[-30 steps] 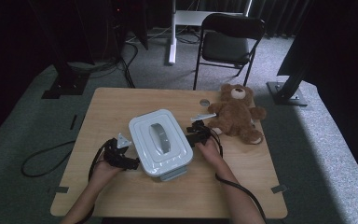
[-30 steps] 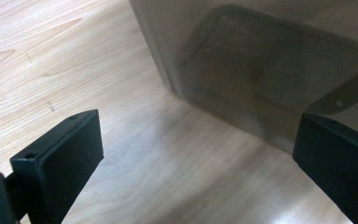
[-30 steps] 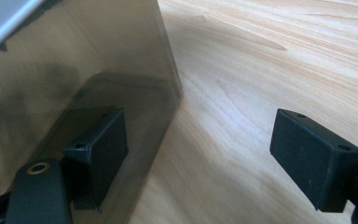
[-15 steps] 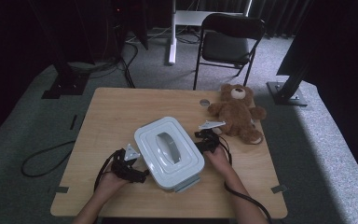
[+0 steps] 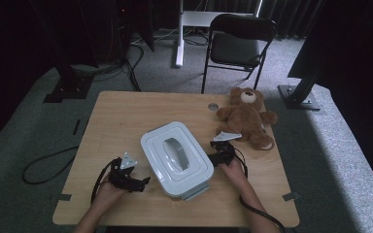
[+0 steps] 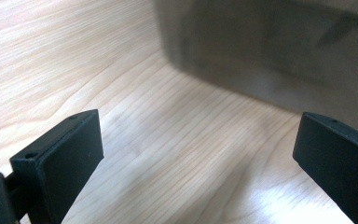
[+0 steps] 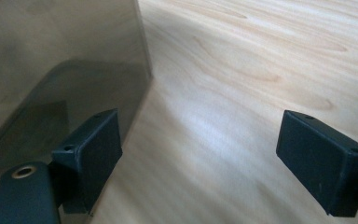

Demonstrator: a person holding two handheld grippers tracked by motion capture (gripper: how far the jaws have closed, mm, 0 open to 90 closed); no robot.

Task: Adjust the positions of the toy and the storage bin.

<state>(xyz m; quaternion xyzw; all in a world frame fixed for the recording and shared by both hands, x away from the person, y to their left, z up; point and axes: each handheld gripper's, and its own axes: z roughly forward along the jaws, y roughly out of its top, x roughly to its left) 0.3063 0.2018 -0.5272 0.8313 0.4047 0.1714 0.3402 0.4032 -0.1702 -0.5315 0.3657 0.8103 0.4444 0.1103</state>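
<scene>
A storage box with a pale lid and a grey handle (image 5: 177,158) lies skewed on the wooden table (image 5: 126,116). My left gripper (image 5: 144,182) sits at its near left corner, a small gap away. Its jaws stand open over bare wood (image 6: 205,154), with the box's blurred wall (image 6: 270,46) ahead. My right gripper (image 5: 213,158) is at the box's right side. Its jaws (image 7: 200,154) have just been opening, with only table between them. The box's translucent wall (image 7: 60,70) stands close by one jaw.
A brown teddy bear (image 5: 245,116) lies at the far right of the table, just beyond my right gripper. A small round disc (image 5: 213,106) is beside it. A black folding chair (image 5: 240,43) stands behind the table. Cables trail from both grippers.
The box has slid toward the near edge and turned. Both hands came nearer with it, the left gripper dropping back toward the near left corner.
</scene>
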